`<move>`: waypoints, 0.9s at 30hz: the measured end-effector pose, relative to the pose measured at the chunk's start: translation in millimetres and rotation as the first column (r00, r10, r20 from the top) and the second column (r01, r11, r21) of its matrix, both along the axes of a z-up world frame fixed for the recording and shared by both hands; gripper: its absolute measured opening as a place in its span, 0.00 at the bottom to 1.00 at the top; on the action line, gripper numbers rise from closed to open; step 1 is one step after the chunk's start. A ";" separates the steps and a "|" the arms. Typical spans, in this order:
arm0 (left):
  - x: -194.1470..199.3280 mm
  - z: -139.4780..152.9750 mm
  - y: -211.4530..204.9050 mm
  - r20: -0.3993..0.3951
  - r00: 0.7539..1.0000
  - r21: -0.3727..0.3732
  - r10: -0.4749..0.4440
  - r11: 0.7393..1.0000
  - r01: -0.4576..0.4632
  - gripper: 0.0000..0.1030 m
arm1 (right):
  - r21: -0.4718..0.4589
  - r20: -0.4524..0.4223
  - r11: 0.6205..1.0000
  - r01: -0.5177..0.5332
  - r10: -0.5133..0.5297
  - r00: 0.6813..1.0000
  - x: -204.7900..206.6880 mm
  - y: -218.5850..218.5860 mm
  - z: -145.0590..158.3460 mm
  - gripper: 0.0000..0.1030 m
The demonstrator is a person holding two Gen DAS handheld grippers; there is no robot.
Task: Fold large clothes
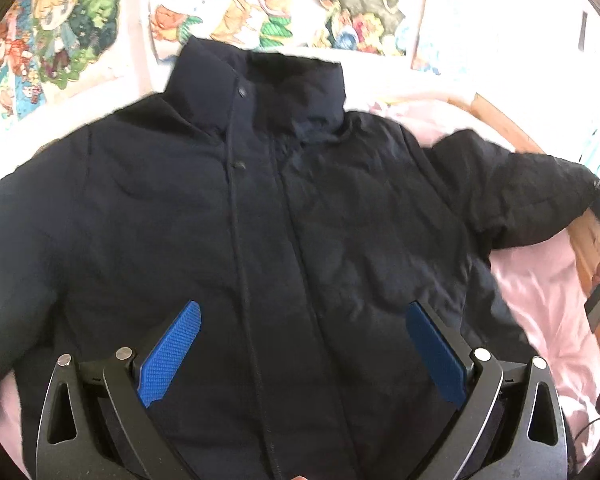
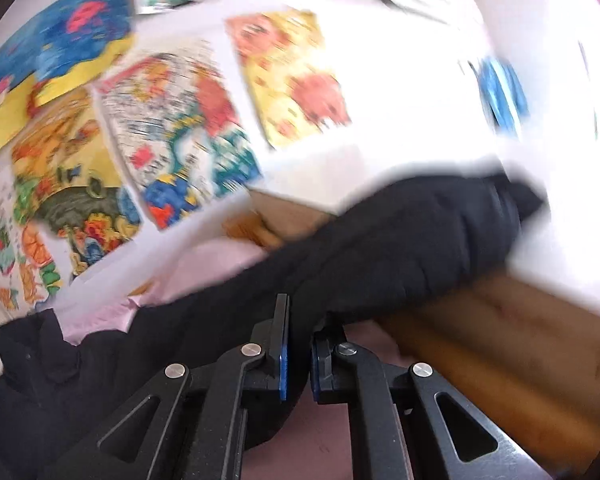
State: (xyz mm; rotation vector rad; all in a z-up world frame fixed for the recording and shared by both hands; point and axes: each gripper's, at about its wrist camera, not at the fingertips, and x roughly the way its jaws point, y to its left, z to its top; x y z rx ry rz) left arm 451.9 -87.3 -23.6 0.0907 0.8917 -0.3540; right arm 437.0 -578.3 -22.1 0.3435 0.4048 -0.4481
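A dark jacket (image 1: 260, 200) lies front up, spread over a pink sheet (image 1: 540, 300), its collar toward a wall hung with colourful drawings (image 1: 52, 40). Over the jacket's lower front hovers the left gripper (image 1: 302, 322), jaws wide apart and holding nothing, blue pads (image 1: 172, 354) either side of the zip line. Right of the jacket's body, its sleeve (image 2: 400, 240) stretches toward the bed's wooden frame (image 2: 500, 340). The right gripper (image 2: 298, 344) has its jaws pinched narrow on that sleeve's cloth.
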 end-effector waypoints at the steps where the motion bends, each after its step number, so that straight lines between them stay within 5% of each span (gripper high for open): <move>1: 0.3 4.5 4.3 0.004 1.000 -0.012 0.007 1.000 -0.007 0.98 | -0.062 0.015 0.998 -0.030 0.031 0.999 10.5 11.6 14.7 0.08; 3: 2.3 14.3 18.5 0.009 0.999 -0.052 0.031 0.998 -0.031 0.98 | -0.179 0.031 0.980 -0.089 0.096 0.995 29.2 37.4 37.2 0.08; 6: 4.7 26.8 47.6 0.012 0.996 -0.118 0.089 0.989 -0.087 0.98 | -0.387 0.015 0.900 -0.200 0.223 0.975 54.8 97.5 59.5 0.08; 10: 8.5 36.5 89.9 0.010 0.982 -0.183 0.191 0.965 -0.186 0.98 | -0.599 -0.121 0.682 -0.419 0.440 0.890 76.1 204.0 52.8 0.08; 17: 8.0 38.0 152.7 -0.039 0.945 -0.290 0.324 0.902 -0.321 0.98 | -0.625 -0.464 0.312 -0.716 0.590 0.661 70.0 320.2 -37.9 0.08; 22: 12.7 14.5 165.9 -0.084 0.967 -0.452 0.242 0.855 -0.253 0.98 | -0.519 -0.610 0.226 -0.825 0.579 0.542 66.0 347.6 -94.4 0.08; 27: 28.4 -12.9 164.1 -0.189 0.967 -0.498 0.170 0.832 -0.244 0.98 | -0.482 -0.645 0.225 -0.846 0.563 0.517 66.2 348.2 -116.6 0.08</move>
